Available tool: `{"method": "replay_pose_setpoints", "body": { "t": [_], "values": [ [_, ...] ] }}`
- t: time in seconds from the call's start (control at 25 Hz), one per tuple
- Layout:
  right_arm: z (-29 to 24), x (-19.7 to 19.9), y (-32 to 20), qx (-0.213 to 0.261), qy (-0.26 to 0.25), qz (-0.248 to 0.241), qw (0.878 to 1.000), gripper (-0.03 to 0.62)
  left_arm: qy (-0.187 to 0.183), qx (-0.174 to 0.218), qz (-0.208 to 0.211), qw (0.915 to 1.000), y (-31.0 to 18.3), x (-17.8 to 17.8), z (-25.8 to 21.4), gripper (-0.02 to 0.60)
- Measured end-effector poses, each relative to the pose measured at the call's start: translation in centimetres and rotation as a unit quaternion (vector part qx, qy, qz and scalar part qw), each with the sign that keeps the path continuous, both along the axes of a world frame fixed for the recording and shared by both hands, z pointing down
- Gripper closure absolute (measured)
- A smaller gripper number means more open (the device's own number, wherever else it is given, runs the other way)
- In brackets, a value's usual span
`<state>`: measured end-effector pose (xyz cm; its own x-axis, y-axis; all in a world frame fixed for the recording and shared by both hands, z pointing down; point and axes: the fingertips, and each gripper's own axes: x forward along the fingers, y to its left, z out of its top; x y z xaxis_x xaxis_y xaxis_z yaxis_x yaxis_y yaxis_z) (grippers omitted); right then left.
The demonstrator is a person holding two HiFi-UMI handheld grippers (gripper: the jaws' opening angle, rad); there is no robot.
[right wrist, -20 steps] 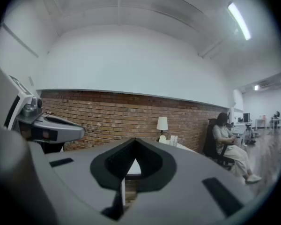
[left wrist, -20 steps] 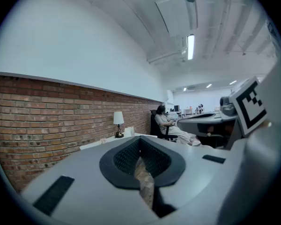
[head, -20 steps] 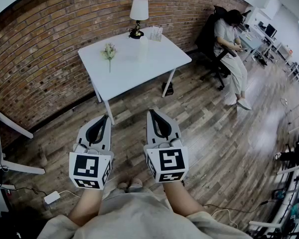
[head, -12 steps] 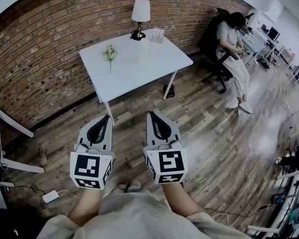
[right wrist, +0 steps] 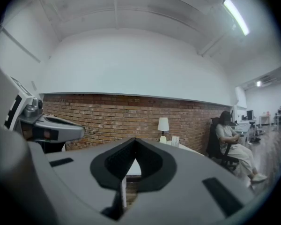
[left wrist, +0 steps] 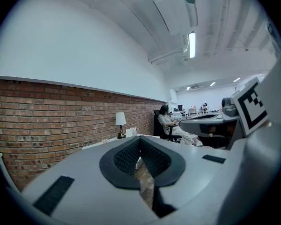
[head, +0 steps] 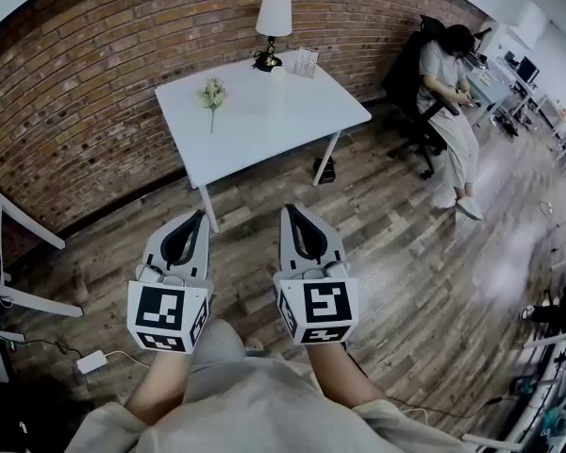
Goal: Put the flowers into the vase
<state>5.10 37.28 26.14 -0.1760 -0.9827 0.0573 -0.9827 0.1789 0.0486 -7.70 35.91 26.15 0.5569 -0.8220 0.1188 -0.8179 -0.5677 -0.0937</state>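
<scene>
Grey left hand-held gripper [head: 202, 213] and right hand-held gripper [head: 285, 208], black-and-white markers; beyond them white counter [head: 264, 135], seemingly cream flowers [head: 211, 92].

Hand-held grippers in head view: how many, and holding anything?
2: left hand-held gripper low left of centre, right hand-held gripper beside it; both shut, empty, short of the table.

White rectangular surface [head: 264, 135] stood before the red brick wall [head: 94, 74].
Pale flower sprig [head: 211, 94] lay on its left part; white-shaded table lamp [head: 273, 28] stood at the back, pale slim vase [head: 279, 75] just before it.
</scene>
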Motion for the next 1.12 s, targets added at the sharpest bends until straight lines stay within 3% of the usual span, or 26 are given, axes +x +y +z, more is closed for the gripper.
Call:
{"method": "replay_pose_setpoints", "body": {
  "t": [0.64, 1.12],
  "values": [
    [-0.1, 0.3, -5.2, 0.010, 0.015, 0.002, 1.000, 0.588, 0.013, 0.010, 0.005, 0.9999, -5.7, 0.5, 0.2, 0.578],
    [-0.3, 0.0, -16.2, 0.007, 0.014, 0.025, 1.000, 0.588, 0.013, 0.008, 0.024, 0.9996, -17.4, 0.1, 0.1, 0.578]
  ]
}}
